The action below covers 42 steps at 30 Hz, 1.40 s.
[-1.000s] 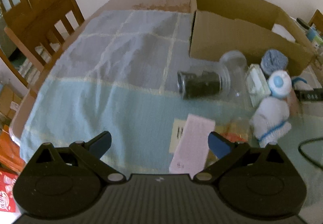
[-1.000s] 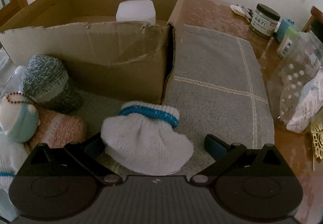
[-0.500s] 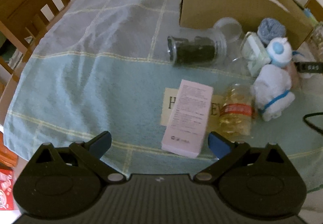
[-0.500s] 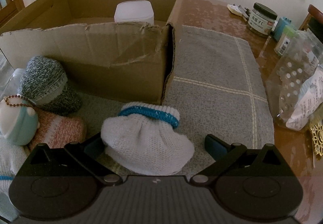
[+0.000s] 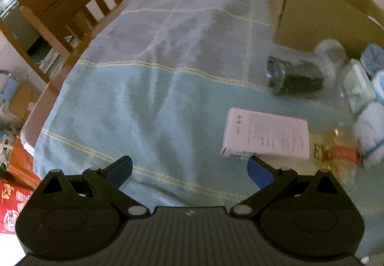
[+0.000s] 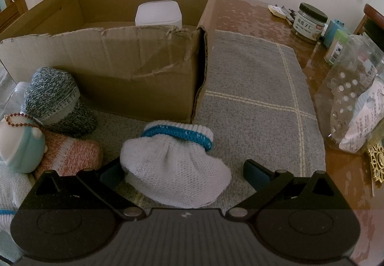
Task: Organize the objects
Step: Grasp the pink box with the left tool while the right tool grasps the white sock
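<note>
Progress looks early, judging by layout: cardboard box [image 6: 124, 69] holds only one white container [image 6: 158, 14], everything else w/ no place yet. Right gripper [image 6: 182, 170] hovers low, fingers spread either side of the white knit sock [image 6: 172, 170], not pinching it. Grey sock [image 6: 52, 103], pink sock [image 6: 69, 155] & small figurine [image 6: 21, 146] sit just beside box on the bench. Left gripper [image 5: 189, 170] fingers spread, empty; pink carton [image 5: 266, 136], dark jar [image 5: 295, 76], bottle [image 5: 336, 153] lie on the cloth [image 5: 144, 88].
</note>
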Each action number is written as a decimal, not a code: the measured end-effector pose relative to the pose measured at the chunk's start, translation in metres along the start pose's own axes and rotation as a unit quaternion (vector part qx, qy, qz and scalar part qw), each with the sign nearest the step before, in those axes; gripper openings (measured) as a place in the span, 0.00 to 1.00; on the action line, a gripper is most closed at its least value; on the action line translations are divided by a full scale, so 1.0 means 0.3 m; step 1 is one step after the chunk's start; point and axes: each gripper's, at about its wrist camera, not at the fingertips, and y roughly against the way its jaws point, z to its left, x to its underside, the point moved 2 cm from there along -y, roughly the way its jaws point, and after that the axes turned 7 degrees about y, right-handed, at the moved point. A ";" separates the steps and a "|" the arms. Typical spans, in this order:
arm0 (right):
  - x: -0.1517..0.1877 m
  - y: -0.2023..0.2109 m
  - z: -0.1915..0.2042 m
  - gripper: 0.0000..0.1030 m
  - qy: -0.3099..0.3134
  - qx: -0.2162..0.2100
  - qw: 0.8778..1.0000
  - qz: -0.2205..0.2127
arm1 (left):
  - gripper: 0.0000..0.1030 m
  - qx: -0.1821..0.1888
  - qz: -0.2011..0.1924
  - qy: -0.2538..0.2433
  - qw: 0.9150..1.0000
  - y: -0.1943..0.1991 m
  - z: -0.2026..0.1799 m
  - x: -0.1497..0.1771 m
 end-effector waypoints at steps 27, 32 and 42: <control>-0.006 -0.006 0.006 1.00 0.021 -0.015 1.000 0.004 | 0.96 0.076 -0.015 -0.050 0.996 -0.045 -0.191 -0.031; -0.015 -0.008 0.000 1.00 0.027 -0.019 0.999 0.009 | 0.85 0.081 -0.011 -0.046 0.996 -0.054 -0.188 -0.039; -0.029 0.031 0.025 0.79 0.052 -0.023 0.998 0.009 | 0.79 0.084 -0.014 -0.060 0.995 -0.038 -0.191 -0.045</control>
